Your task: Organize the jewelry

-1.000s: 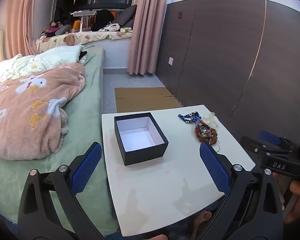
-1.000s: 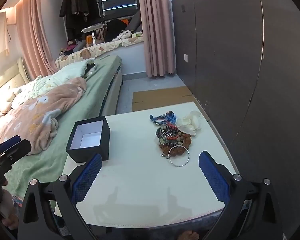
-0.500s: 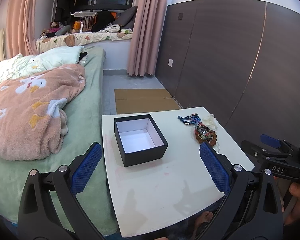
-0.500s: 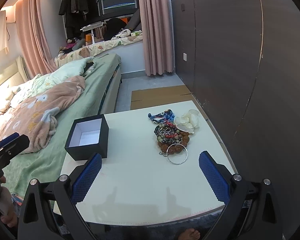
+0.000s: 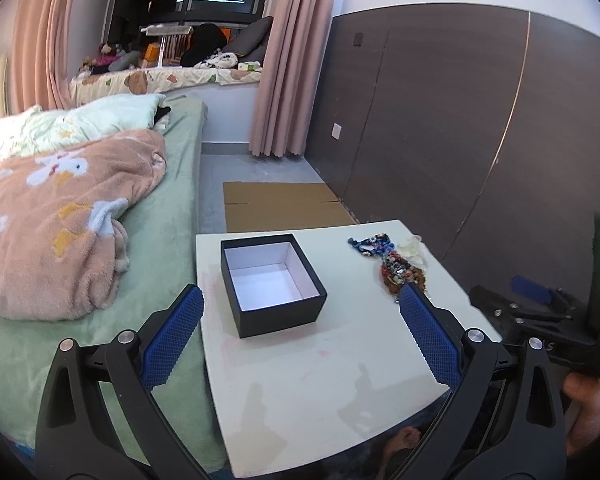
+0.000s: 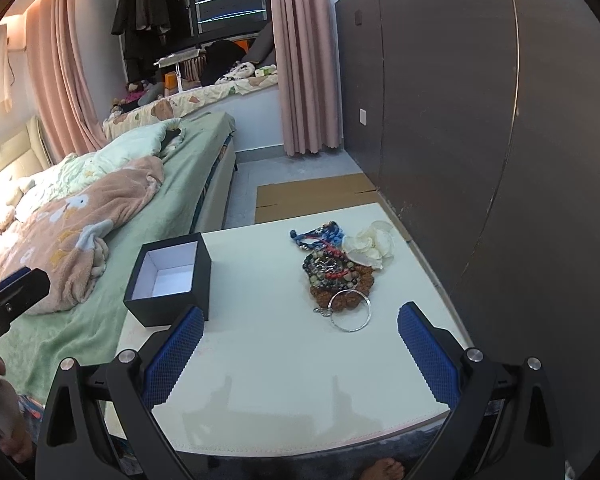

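We hold the left gripper (image 5: pixel 300 336) spread wide and empty, its blue pads low in the left wrist frame, either side of the white table (image 5: pixel 300 392). The right gripper (image 6: pixel 298 346) is likewise spread and empty at the bottom of the right wrist frame.

The open black box (image 5: pixel 272 282), white inside and empty, sits in the centre of the left wrist frame; in the right wrist view the box (image 6: pixel 168 280) lies at centre left, by the table's edge nearest the green bed (image 6: pixel 84 332). The jewelry pile (image 6: pixel 336 272) of beaded bracelets sits centre right in that view, with a blue braided cord (image 6: pixel 318 236) above it, a pale crumpled piece (image 6: pixel 370 244) to its right, and a silver ring (image 6: pixel 350 312) touching its lower edge.

Compared with a second ago, the pile has slid up a little in the right wrist frame, and the box likewise. In the left wrist frame the right pad now covers the pile's lower end. Both grippers stay spread as before.
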